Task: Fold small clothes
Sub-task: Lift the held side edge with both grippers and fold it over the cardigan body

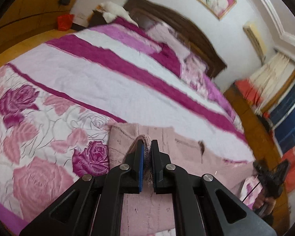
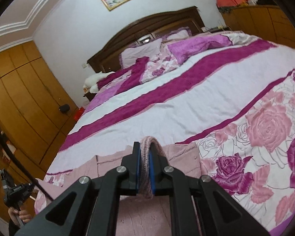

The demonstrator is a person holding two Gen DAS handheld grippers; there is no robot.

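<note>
A pale pink knitted garment (image 1: pixel 186 153) lies on the bed's near end, and it shows in the right wrist view as the garment (image 2: pixel 177 155) too. My left gripper (image 1: pixel 147 143) is shut on a thick fold of its knitted edge, which bulges up between the blue pads. A similar rolled edge of the same garment is pinched in my right gripper (image 2: pixel 144 147), which is also shut. The cloth hangs from both grips and drapes below them. The other gripper (image 1: pixel 271 175) appears at the left wrist view's right edge, held by a hand.
The bed carries a bedspread (image 1: pixel 92 74) with white and magenta stripes and pink roses. Pillows (image 2: pixel 147 53) and a dark wooden headboard (image 2: pixel 147 23) stand at the far end. Wooden wardrobes (image 2: pixel 25 90) line one side, and a window (image 1: pixel 289 116) with curtains the other.
</note>
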